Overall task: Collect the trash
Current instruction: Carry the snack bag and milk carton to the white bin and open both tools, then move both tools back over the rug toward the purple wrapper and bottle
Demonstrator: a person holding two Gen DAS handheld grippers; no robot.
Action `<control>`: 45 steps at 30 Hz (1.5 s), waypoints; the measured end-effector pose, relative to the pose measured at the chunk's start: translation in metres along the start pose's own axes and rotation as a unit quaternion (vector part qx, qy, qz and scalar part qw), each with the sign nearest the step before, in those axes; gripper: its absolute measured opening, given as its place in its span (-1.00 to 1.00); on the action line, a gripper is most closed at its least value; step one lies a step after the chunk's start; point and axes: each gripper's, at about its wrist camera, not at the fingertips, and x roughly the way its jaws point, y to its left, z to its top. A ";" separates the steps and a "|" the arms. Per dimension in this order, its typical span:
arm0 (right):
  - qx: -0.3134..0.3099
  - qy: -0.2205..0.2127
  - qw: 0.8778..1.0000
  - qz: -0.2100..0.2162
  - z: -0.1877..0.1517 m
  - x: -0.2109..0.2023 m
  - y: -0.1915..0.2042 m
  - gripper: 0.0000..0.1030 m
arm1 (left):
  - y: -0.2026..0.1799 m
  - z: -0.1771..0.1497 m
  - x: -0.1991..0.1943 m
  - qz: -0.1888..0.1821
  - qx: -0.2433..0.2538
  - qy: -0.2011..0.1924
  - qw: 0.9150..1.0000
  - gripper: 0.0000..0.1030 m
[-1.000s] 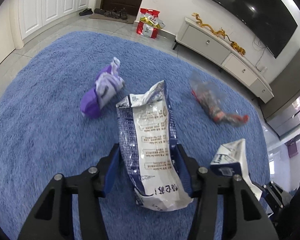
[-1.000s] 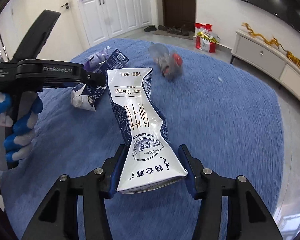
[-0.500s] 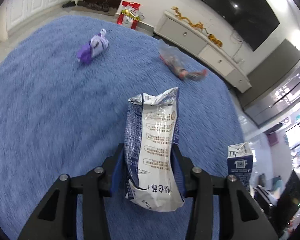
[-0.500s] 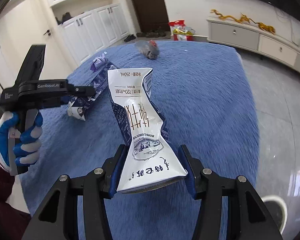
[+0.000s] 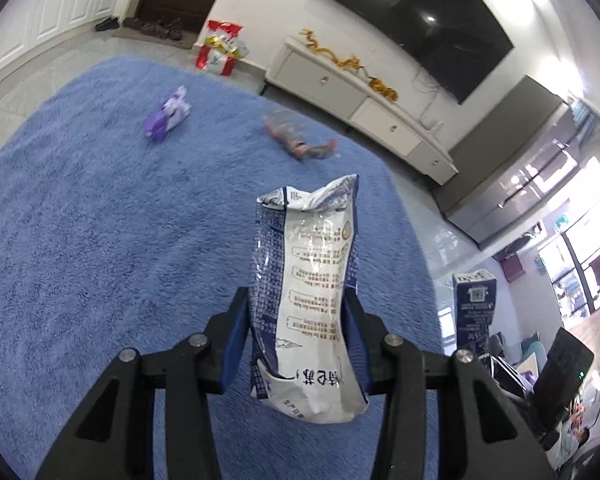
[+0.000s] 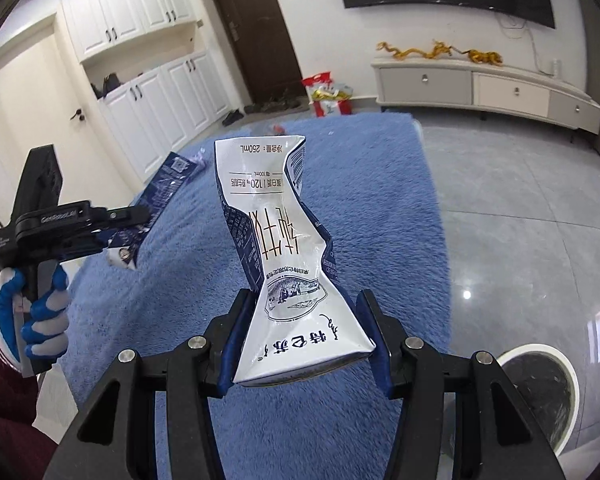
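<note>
My left gripper [image 5: 296, 332] is shut on a crushed blue-and-white milk carton [image 5: 312, 292] and holds it above the blue rug [image 5: 100, 240]. My right gripper [image 6: 304, 340] is shut on a second crushed milk carton [image 6: 284, 248], also held in the air. The left gripper with its carton also shows at the left of the right wrist view [image 6: 112, 220]. The right carton shows at the right of the left wrist view [image 5: 474, 304]. A purple wrapper [image 5: 168, 114] and a clear plastic wrapper with red [image 5: 296, 136] lie far off on the rug.
A round white-rimmed bin [image 6: 536, 392] stands on the grey tile floor at the lower right. A white TV cabinet [image 6: 480, 88] runs along the far wall under a TV. A red bag [image 6: 328, 92] sits by the dark door. White cupboards [image 6: 160, 92] line the left wall.
Both grippers have risen and swung right with their cartons. The rug and the wrappers have dropped away, and the bin has come more into the right wrist view.
</note>
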 end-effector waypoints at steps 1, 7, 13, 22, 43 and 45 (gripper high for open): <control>0.004 -0.005 1.000 -0.004 -0.002 -0.005 -0.002 0.01 | -0.005 -0.001 -0.003 -0.004 0.006 0.000 1.000 -0.18; 0.043 -0.036 0.998 -0.032 -0.023 -0.042 -0.030 0.01 | -0.057 -0.009 0.002 -0.043 0.055 0.016 0.997 -0.18; 0.103 -0.055 0.990 -0.081 -0.056 -0.074 -0.078 0.01 | -0.128 -0.026 0.026 -0.077 0.128 0.054 0.987 -0.18; 0.196 -0.045 0.965 -0.168 -0.117 -0.098 -0.161 0.01 | -0.242 -0.070 0.085 -0.109 0.232 0.128 0.958 -0.18; 0.292 -0.003 0.924 -0.245 -0.172 -0.080 -0.244 0.39 | -0.350 -0.132 0.220 -0.130 0.275 0.219 0.927 0.02; 0.296 -0.004 0.922 -0.250 -0.174 -0.085 -0.243 0.39 | -0.349 -0.129 0.214 -0.128 0.280 0.211 0.928 0.02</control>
